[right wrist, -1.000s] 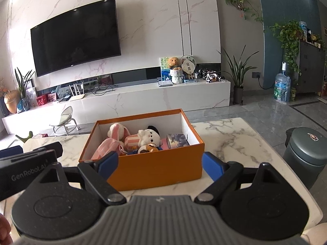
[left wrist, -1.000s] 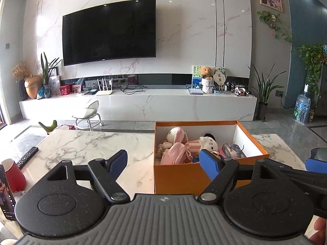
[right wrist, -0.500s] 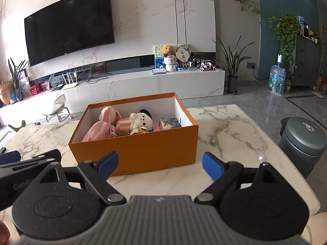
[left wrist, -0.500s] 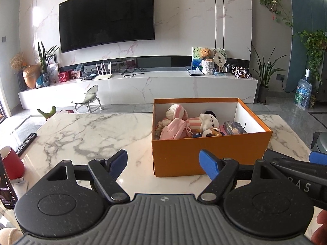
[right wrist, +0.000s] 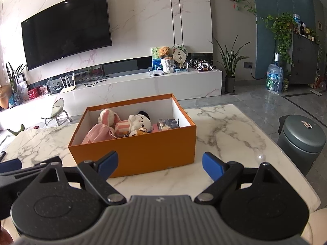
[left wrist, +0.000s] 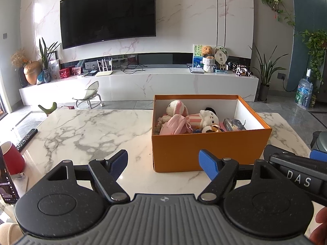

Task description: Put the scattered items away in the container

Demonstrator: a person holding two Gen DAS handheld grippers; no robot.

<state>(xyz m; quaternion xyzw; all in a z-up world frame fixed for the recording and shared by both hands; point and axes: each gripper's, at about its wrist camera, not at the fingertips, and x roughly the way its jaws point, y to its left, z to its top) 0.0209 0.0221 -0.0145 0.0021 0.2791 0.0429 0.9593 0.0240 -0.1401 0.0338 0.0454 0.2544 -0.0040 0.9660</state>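
Note:
An orange box [left wrist: 208,149] [right wrist: 143,153] stands on the marble table [left wrist: 92,130] [right wrist: 229,134]. Inside it lie a pink-and-white plush rabbit [left wrist: 176,108] [right wrist: 108,117], a pink pouch [left wrist: 173,124] [right wrist: 98,133], a white plush with a black cap [left wrist: 208,117] [right wrist: 141,121] and a small dark printed box [left wrist: 233,123] [right wrist: 167,123]. My left gripper [left wrist: 165,164] hovers open before the box's near left corner, nothing between its blue pads. My right gripper [right wrist: 160,164] is open too, facing the box's front wall, empty.
A red cup [left wrist: 12,157], a phone [left wrist: 6,183] and a remote [left wrist: 26,138] sit at the table's left edge. A grey bin [right wrist: 301,138] stands on the floor right of the table. Beyond are a white TV bench [left wrist: 143,81], a small chair [left wrist: 89,96] and potted plants.
Both views have tipped downward: the box and table now sit lower and closer in view, with more of the box's front wall showing. Both grippers stay open and empty.

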